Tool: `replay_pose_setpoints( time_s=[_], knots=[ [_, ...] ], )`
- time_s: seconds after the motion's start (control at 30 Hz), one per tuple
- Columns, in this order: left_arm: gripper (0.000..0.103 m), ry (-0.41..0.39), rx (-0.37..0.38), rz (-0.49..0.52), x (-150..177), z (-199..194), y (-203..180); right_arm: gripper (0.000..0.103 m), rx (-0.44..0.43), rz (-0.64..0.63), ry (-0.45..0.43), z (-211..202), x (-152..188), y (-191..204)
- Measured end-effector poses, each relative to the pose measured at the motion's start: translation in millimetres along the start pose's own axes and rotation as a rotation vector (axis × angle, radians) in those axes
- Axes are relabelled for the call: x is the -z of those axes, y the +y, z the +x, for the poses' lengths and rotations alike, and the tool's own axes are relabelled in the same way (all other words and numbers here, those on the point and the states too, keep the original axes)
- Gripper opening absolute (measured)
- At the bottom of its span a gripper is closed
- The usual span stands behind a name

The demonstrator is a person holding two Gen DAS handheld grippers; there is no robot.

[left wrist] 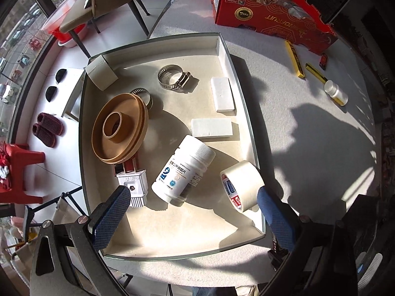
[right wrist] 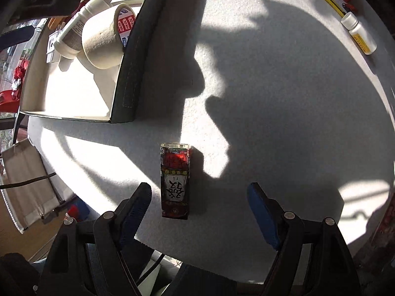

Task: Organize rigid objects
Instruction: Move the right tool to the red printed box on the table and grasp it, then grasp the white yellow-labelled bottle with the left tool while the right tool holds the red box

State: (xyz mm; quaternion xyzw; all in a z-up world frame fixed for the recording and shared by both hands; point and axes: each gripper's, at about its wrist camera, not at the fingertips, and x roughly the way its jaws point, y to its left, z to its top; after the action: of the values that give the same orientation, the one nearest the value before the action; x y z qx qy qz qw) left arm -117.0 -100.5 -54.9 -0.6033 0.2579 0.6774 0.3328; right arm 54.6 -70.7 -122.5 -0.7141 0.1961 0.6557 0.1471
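Observation:
A shallow cream tray (left wrist: 223,49) holds a white pill bottle (left wrist: 182,169), a tape roll (left wrist: 243,185), a tan disc (left wrist: 121,128), a hose clamp (left wrist: 172,77), two white blocks (left wrist: 222,93) and a white plug (left wrist: 133,185). My left gripper (left wrist: 192,199) is open and empty above the tray's near end, over the pill bottle. My right gripper (right wrist: 200,197) is open, its fingers on either side of a small red and black box (right wrist: 175,180) lying on the white table. The tray (right wrist: 128,74) and tape roll (right wrist: 106,44) also show in the right wrist view.
A red cardboard box (left wrist: 266,17) stands at the table's far side. Two yellow sticks (left wrist: 295,59), a red lighter (left wrist: 324,61) and a small white bottle (left wrist: 335,92) lie on the table right of the tray. A chair (left wrist: 108,0) and stools stand beyond the table's left edge.

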Motion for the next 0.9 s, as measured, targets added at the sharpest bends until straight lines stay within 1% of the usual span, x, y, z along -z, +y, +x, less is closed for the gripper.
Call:
replay_pose_setpoints(
  time_s=[0.03, 0.13, 0.2, 0.27, 0.3, 0.33, 0.37, 0.43, 0.5, 0.67, 0.7, 0.73, 0.8, 0.83, 0.87, 0.9],
  knots=[
    [0.103, 0.001, -0.003, 0.009, 0, -1, -3, 0.081, 0.004, -0.005, -0.003, 1, -2, 4],
    [0.103, 0.005, -0.008, 0.031, 0, -3, -10, 0.079, 0.063, -0.05, -0.015, 1, -2, 13],
    [0.103, 0.007, -0.009, 0.042, 0, -3, -15, 0.069, 0.07, -0.088, -0.038, -4, 1, 17],
    [0.103, 0.007, -0.008, 0.055, -2, -3, -22, 0.043, 0.073, -0.117, -0.048, -9, 4, 18],
    [0.103, 0.009, -0.007, 0.061, -3, -3, -26, 0.037, 0.071, -0.117, -0.046, -11, 5, 16],
    [0.103, 0.01, -0.004, 0.067, -4, -2, -30, 0.028, 0.067, -0.108, -0.044, -12, 6, 11],
    [0.103, 0.009, 0.003, 0.072, -6, -3, -35, 0.025, 0.065, -0.089, -0.042, -13, 8, 5],
    [0.103, 0.005, 0.016, 0.082, -9, -4, -47, 0.025, 0.061, -0.023, -0.035, -15, 13, -21],
    [0.103, 0.005, 0.03, 0.093, -14, -5, -61, 0.025, 0.082, 0.052, -0.033, -18, 14, -48],
    [0.103, 0.01, 0.075, 0.102, -26, -2, -107, 0.025, 0.126, 0.285, -0.03, -25, 33, -144],
    [0.103, 0.007, 0.079, 0.105, -29, -1, -118, 0.026, 0.118, 0.33, -0.037, -27, 38, -160],
    [0.103, 0.001, 0.079, 0.111, -32, 1, -132, 0.028, 0.089, 0.377, -0.042, -30, 42, -178],
    [0.103, -0.019, 0.072, 0.125, -39, 5, -158, 0.061, 0.063, 0.443, -0.063, -38, 51, -200],
    [0.103, -0.03, 0.065, 0.135, -43, 7, -172, 0.084, 0.076, 0.467, -0.102, -46, 56, -208],
    [0.103, -0.04, 0.058, 0.148, -49, 11, -187, 0.085, 0.082, 0.479, -0.137, -53, 61, -214],
    [0.103, -0.047, 0.053, 0.158, -55, 15, -200, 0.085, 0.073, 0.485, -0.151, -58, 63, -218]
  ],
)
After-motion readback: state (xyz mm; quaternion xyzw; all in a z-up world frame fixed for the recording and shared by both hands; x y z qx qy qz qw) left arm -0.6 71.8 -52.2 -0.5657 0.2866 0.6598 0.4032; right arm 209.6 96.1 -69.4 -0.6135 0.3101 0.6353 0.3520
